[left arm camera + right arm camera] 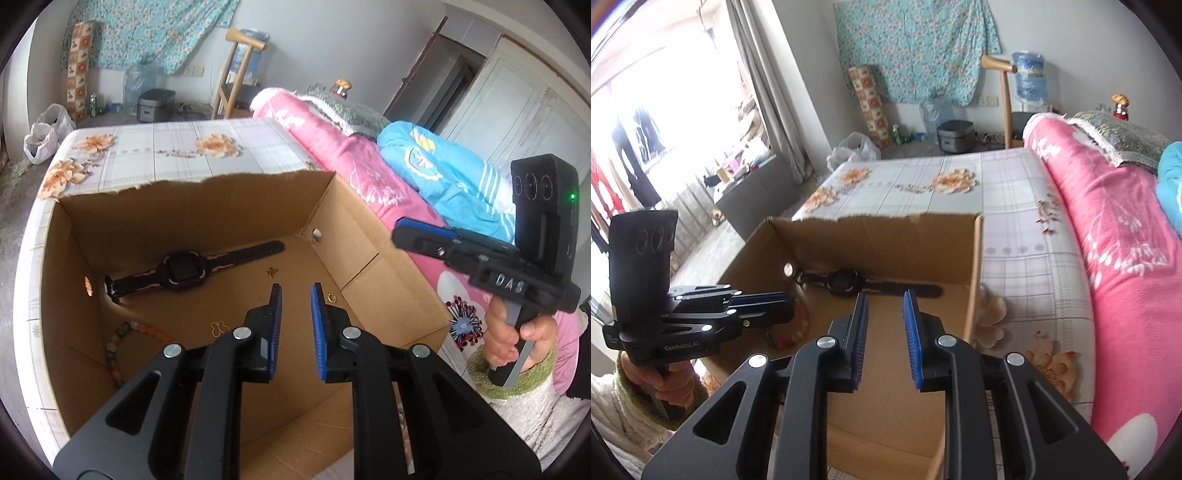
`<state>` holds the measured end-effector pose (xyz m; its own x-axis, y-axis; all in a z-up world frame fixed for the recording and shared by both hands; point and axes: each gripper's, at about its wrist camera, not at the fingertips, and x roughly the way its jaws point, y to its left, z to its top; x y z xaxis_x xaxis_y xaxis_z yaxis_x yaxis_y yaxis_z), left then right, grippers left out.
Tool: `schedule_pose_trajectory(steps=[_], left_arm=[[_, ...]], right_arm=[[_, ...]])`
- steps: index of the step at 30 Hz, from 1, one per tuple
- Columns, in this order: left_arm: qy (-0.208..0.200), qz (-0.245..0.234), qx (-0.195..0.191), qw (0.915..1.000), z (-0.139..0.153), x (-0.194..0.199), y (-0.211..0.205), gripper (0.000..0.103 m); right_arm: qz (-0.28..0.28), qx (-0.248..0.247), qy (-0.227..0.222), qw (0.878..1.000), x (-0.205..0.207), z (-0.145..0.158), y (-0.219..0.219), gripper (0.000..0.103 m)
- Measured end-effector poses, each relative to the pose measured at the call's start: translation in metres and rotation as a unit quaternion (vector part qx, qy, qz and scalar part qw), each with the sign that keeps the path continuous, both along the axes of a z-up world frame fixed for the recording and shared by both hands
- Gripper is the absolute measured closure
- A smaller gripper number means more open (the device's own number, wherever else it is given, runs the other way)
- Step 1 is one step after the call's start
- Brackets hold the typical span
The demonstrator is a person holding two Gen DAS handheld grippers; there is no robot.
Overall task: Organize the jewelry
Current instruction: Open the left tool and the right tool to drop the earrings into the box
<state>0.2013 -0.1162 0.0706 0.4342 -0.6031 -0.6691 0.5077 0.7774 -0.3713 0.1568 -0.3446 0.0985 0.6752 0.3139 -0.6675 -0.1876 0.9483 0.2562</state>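
An open cardboard box (384, 280) stands on the bed. On its floor lie a black watch with a pink-lined strap (184, 275), a string of coloured beads (118, 347), a gold butterfly piece (218, 328), a tiny gold charm (272, 272) and a gold ring (332, 297). My left gripper (295, 295) hovers over the box floor, open by a narrow gap, with nothing between its blue pads. My right gripper (884, 299) hangs above the box's near side, open and empty as well. The watch (846, 282) and beads (798, 328) also show in the right wrist view, beside the left gripper (790, 304).
The bed carries a floral checked sheet (960, 177). A pink quilt (332, 147) and a blue quilt (443, 166) are piled to the right of the box. A hand in a fleecy sleeve (517, 339) holds the right gripper (400, 229) outside the box's right wall.
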Motion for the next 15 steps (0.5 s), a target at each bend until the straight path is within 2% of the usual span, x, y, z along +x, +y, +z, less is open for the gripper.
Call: schedule_pose_trajectory(steps=[2,4,6,9,13,15], left_arm=[[-0.009,-0.001,-0.003,1.0000,0.005,-0.006,0.004,0.086],[-0.023,-0.009,-0.009,0.9996,0.009,-0.020,0.009,0.077],[-0.030,-0.025,-0.008,0.9992,0.010,-0.037,0.012,0.074],[-0.043,-0.050,0.001,0.9978,0.010,-0.066,0.016,0.062],[-0.063,-0.075,0.026,0.9949,0.009,-0.104,0.018,0.038],[-0.062,-0.089,0.041,0.9933,0.005,-0.119,0.016,0.033]], right_arm=[[-0.010,0.004,-0.015,1.000,-0.010,0.010,-0.005,0.072],[-0.020,0.011,-0.034,0.999,-0.027,0.020,-0.010,0.068],[-0.025,0.017,-0.051,0.998,-0.044,0.027,-0.013,0.059],[-0.033,0.016,-0.073,0.997,-0.078,0.031,-0.015,0.054],[-0.053,-0.001,-0.085,0.995,-0.121,0.026,-0.014,0.053],[-0.065,0.000,-0.082,0.995,-0.136,0.022,-0.015,0.053]])
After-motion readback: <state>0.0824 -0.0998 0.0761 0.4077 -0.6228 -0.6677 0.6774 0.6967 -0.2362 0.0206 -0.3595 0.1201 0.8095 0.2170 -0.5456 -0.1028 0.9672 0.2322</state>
